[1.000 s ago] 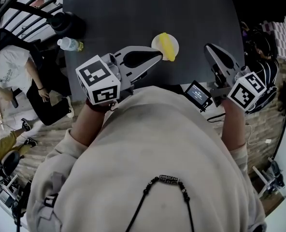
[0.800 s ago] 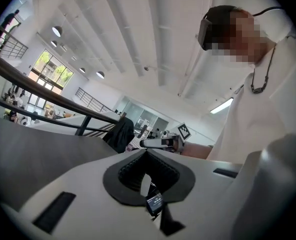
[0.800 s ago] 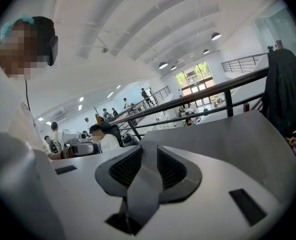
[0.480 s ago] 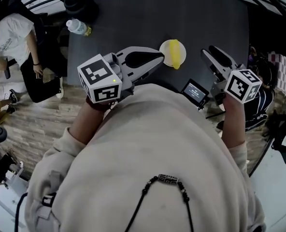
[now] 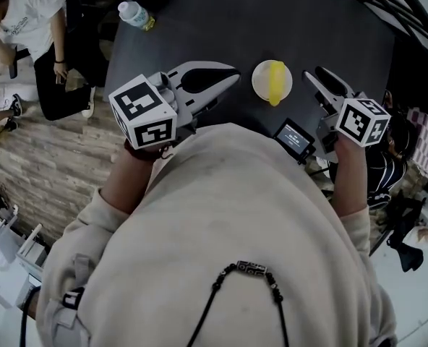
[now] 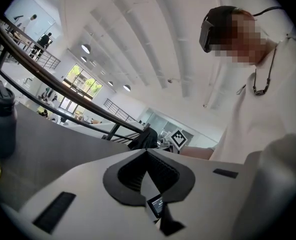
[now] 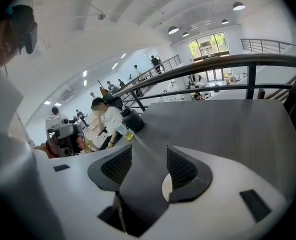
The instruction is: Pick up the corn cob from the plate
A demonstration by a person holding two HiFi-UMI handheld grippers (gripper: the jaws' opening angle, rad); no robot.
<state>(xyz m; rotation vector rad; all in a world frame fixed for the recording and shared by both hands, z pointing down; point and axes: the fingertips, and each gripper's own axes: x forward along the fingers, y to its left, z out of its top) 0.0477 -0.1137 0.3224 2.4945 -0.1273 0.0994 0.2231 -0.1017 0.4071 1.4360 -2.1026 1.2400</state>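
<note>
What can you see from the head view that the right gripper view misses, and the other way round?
Only the head view: the yellow corn cob lying on its plate, the left gripper and a small screen. Only the right gripper view: the gap in the right gripper, whose jaws have just been opening with nothing gripped between them, plus a railing and ceiling lights. Both: the dark table, a sliver of the plate, the black flask and the water bottle.

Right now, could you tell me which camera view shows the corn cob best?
The head view: the corn cob lies in full sight on its plate. The right gripper view catches only a sliver of plate, no corn; the left gripper view shows neither.
</note>
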